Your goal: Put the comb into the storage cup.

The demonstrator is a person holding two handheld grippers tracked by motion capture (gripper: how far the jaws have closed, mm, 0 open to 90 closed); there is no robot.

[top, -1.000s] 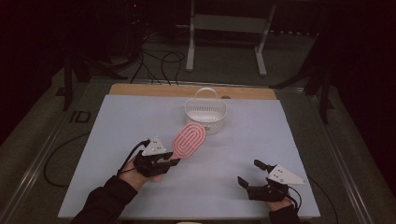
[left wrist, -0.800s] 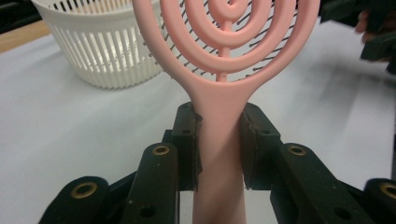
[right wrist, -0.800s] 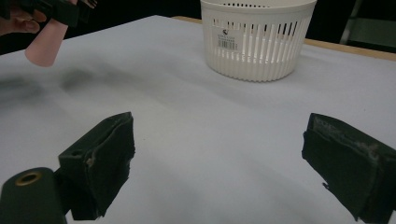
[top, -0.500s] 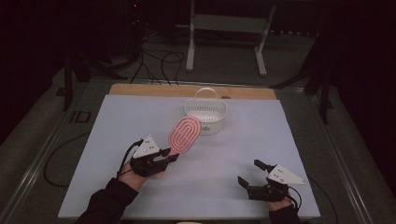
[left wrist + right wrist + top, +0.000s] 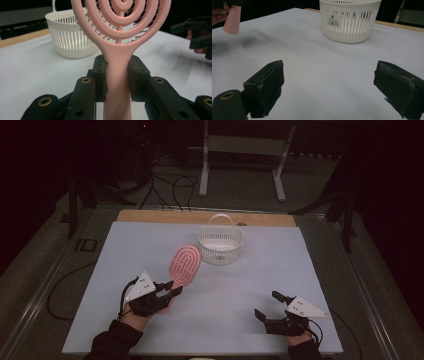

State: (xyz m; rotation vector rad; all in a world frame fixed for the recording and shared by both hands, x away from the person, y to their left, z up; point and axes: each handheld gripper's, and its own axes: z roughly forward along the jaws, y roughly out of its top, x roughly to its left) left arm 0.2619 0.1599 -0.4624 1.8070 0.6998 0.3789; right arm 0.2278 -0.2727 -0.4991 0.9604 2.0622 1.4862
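A pink hairbrush with a ringed oval head is held by its handle in my left gripper, which is shut on it; in the left gripper view both pads clamp the pink hairbrush handle. The brush head tilts up toward a white slotted basket and hangs above the table at the basket's left. My right gripper rests low near the front right of the table, jaws wide open with nothing between them. The right gripper view shows the white basket ahead and the brush's handle end at the upper left.
A light grey mat covers the table, with a wooden strip along its far edge. Cables and a metal stand lie on the floor beyond. The basket has an upright handle.
My left gripper has carried the brush leftward and slightly toward the table's front edge, away from the basket. The right gripper has stayed where it was.
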